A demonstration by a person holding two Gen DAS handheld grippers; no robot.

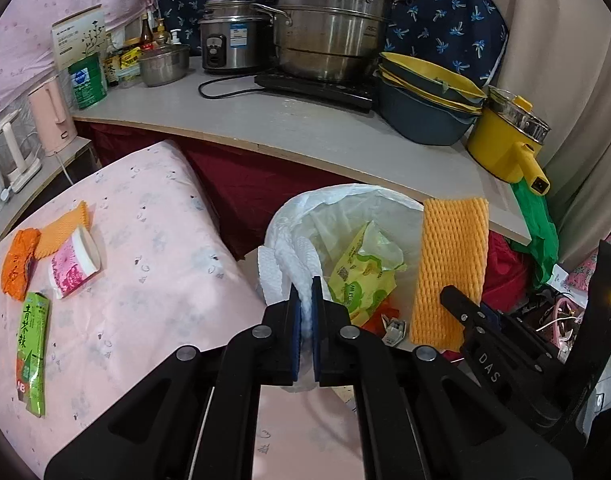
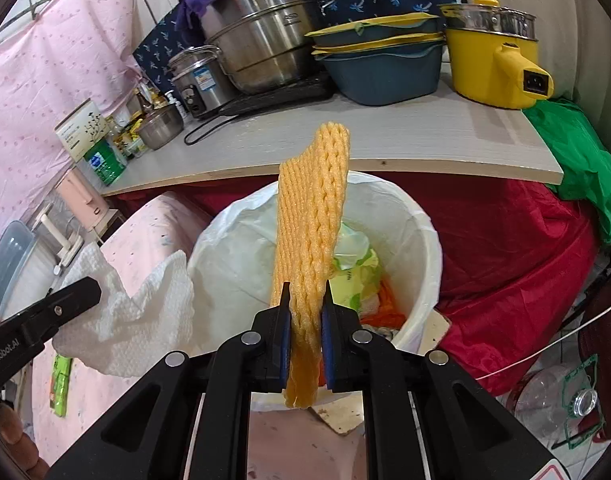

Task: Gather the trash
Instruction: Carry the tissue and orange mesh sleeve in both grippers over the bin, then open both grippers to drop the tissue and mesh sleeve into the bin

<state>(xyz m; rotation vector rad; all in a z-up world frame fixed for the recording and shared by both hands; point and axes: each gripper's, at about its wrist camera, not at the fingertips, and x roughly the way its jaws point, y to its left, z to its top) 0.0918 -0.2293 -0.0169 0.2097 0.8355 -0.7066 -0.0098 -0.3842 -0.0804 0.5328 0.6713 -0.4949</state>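
Note:
My left gripper (image 1: 306, 284) is shut on a white paper towel (image 1: 293, 268) and holds it at the near left rim of the white-lined trash bin (image 1: 289, 216). My right gripper (image 2: 306, 292) is shut on a yellow foam fruit net (image 2: 311, 224), held upright over the bin (image 2: 421, 232); it also shows in the left wrist view (image 1: 449, 268). The towel shows in the right wrist view (image 2: 141, 316). The bin holds a green-yellow wrapper (image 1: 365, 276) and orange scraps. On the pink cloth table (image 1: 153, 280) lie a paper cup (image 1: 75, 268), an orange wrapper (image 1: 17, 264), another foam net (image 1: 63, 228) and a green tea packet (image 1: 33, 352).
A wooden shelf (image 1: 305, 128) behind the bin carries steel pots (image 1: 329, 28), a rice cooker (image 1: 231, 40), stacked basins (image 1: 425, 100) and a yellow electric pot (image 1: 505, 140). Red cloth (image 2: 525, 248) and green plastic (image 2: 585, 160) lie right of the bin. A plastic bottle (image 2: 553, 400) lies on the floor.

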